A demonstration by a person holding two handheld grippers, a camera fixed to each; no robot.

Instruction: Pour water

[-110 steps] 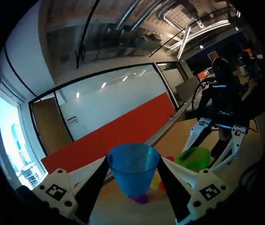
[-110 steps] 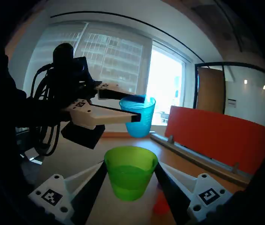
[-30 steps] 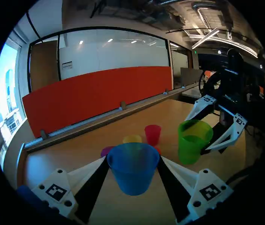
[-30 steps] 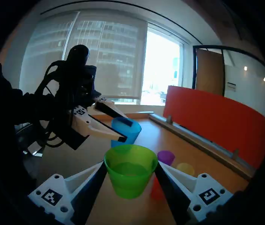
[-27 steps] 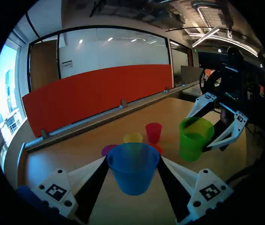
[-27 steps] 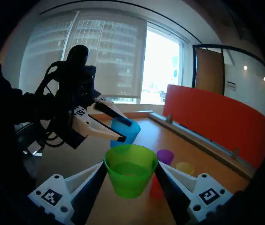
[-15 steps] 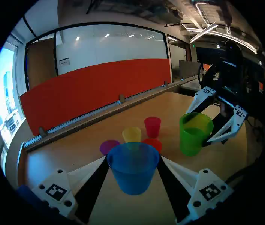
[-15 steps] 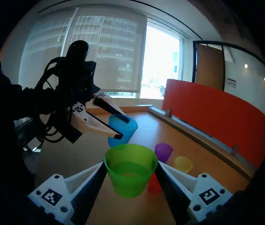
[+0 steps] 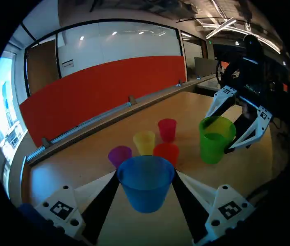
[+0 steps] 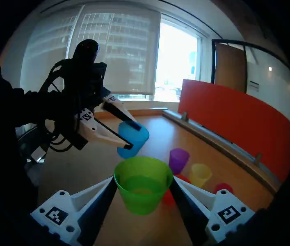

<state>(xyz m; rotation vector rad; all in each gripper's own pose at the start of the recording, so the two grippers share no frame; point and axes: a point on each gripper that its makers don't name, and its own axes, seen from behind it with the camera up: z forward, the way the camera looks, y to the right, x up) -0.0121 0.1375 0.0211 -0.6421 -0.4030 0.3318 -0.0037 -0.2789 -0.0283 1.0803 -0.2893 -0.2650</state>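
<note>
My left gripper (image 9: 145, 192) is shut on an upright blue cup (image 9: 145, 183) that looks empty; the right gripper view shows that blue cup (image 10: 131, 139) and left gripper (image 10: 129, 135) above the table. My right gripper (image 10: 143, 192) is shut on a green cup (image 10: 143, 188) holding water at its bottom. In the left gripper view the green cup (image 9: 215, 139) hangs to the right in the right gripper (image 9: 220, 135). The two held cups are apart.
Small purple (image 9: 119, 156), yellow (image 9: 144, 142), red (image 9: 167, 129) and orange-red (image 9: 166, 152) cups stand clustered on the wooden table (image 9: 83, 160). An orange-red partition (image 9: 103, 94) with a metal rail runs along the table's far edge. A dark sleeve (image 10: 17, 110) holds the left gripper.
Both grippers have come down toward the table with their cups still held. The small cups now show more fully ahead. Earlier, the blue cup was held higher beside the green one.
</note>
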